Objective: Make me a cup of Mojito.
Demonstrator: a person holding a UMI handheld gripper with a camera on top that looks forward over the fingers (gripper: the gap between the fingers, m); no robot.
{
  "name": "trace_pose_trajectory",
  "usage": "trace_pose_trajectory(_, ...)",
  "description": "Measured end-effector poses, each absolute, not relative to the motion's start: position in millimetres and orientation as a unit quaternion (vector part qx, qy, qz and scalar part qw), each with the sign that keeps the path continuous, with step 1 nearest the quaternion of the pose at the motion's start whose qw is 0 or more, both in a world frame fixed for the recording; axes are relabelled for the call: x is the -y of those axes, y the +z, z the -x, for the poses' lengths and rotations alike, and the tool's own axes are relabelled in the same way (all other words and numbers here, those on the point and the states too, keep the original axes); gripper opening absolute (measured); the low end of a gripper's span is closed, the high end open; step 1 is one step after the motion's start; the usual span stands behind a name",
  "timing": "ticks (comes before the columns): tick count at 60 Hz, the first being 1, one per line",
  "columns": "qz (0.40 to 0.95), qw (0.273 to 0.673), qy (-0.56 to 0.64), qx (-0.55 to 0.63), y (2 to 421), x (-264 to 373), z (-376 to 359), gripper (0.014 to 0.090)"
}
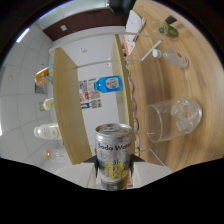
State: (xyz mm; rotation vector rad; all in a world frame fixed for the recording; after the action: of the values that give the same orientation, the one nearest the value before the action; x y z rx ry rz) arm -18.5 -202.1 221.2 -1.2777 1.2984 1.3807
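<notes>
Gripper view: the claw (115,167) is pinching a silver can of soda water (115,152), its two dark fingertips (92,161) pressed against the can's sides, one on each flank, so the opening is only as wide as the can itself. The can sits squarely between the fingers with its pull-tab top facing the camera and a yellow patch of label low on its body. The whole scene appears rotated, so the wooden tabletop (165,95) runs up one side of the can. On it, just beyond the can, stands a clear glass (172,120) with ice cubes inside, apart from the claw. Farther along the tabletop lie a small clear bottle (172,57) with a white cap and something green (170,30) that I cannot identify. On the other side of the can are white wall tiles, a wooden panel and a blue label (108,84) on a white surface
</notes>
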Motion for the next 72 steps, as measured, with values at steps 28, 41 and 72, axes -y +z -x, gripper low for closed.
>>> trace_pose_trajectory(28, 0.343, 0.296, 0.656, -0.604, 218, 202, 10, 0.0500)
trace_pose_trajectory(41, 0.370, 0.322, 0.641, -0.591, 221, 202, 8, 0.0500)
trace_pose_trajectory(72, 0.732, 0.655, 0.169, -0.087, 240, 181, 52, 0.0500)
